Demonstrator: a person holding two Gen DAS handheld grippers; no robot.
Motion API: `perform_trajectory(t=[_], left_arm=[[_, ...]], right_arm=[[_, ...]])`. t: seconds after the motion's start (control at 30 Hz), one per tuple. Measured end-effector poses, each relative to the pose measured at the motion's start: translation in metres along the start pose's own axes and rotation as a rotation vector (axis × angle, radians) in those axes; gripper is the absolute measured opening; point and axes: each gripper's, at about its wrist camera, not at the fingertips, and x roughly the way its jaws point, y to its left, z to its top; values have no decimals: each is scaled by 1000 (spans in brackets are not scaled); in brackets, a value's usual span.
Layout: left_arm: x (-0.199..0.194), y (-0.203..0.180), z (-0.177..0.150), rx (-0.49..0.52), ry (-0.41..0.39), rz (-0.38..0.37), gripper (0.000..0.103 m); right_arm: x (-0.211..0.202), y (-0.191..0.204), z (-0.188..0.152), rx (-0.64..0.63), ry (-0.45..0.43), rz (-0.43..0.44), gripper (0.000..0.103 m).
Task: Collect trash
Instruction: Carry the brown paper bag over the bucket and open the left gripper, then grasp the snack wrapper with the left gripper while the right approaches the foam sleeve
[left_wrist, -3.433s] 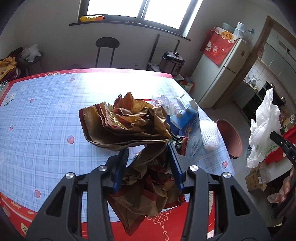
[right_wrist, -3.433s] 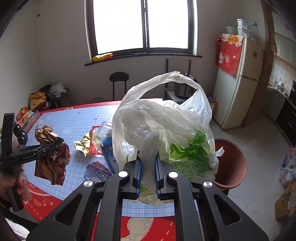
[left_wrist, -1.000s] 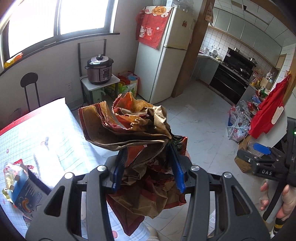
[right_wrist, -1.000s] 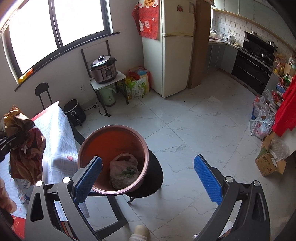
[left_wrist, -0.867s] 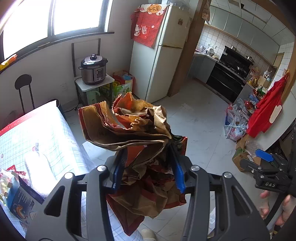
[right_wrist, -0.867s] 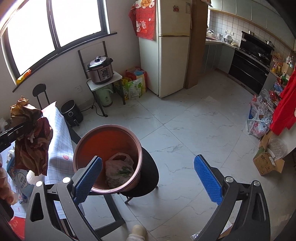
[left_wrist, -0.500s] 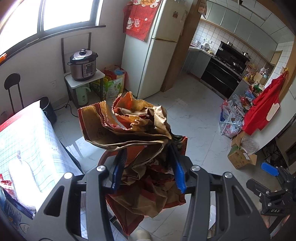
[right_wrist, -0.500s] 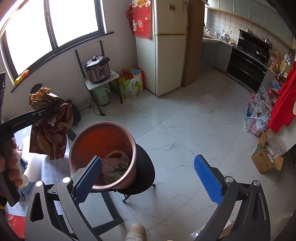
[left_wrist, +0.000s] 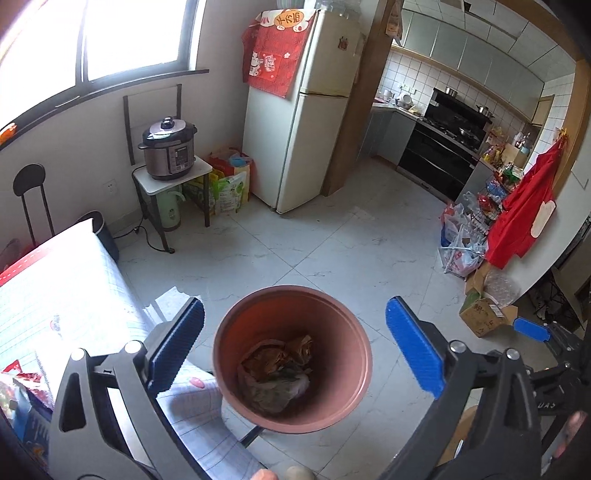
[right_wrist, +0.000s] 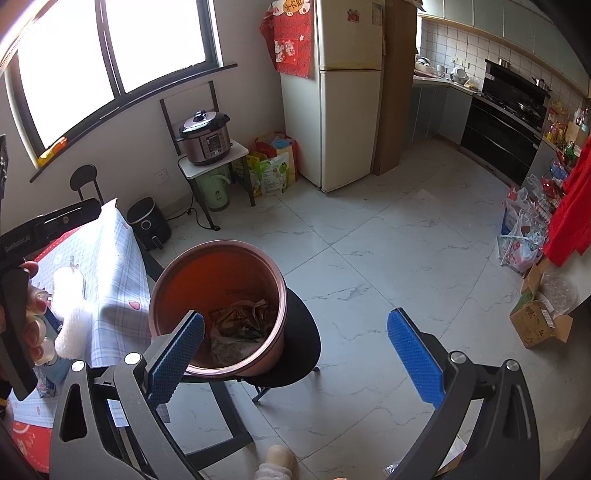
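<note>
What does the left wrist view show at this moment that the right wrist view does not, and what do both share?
Only the left wrist view shows the right gripper's blue fingertip at its right edge. Only the right wrist view shows the black stool under the brown bin, the black air fryer on the floor, and the hand holding the left gripper's body. Both show open jaws, the crumpled brown wrapper lying on the white bag inside the bin, the pressure cooker and the fridge.
</note>
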Motion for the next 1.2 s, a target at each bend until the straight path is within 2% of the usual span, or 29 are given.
perform_trajectory(t=[0.23,0.4,0.53,0.67,0.73,0.87,1.0,1.13,1.2], left_arm=[[-76,60,-45,-97,-66,161,97],[-155,123,-92,-213,-123,309,97],[-214,183,-132,-318,-149,419,97],[-265,236,-173,-421,-187,496,97],[-285,261,-195,-481,-181,527,97],[-311,302,-237,-575,-176,536,97],[-318,324,-266,-611,-159,519,97],[-297,343,-297,-689,-82,481,97],[-279,349,-313,-751,-48,416,97]], right_arm=[[7,33,0,-68,-14,63,97],[-1,72,1,-119,-88,100,97],[-2,112,-2,-115,-83,160,97],[-6,165,-8,-146,-73,234,97],[-8,193,-14,-174,-68,262,97],[-6,247,-27,-219,-17,304,97],[-6,296,-45,-298,16,305,97],[-7,326,-57,-336,48,302,97],[-9,338,-61,-355,38,290,97]])
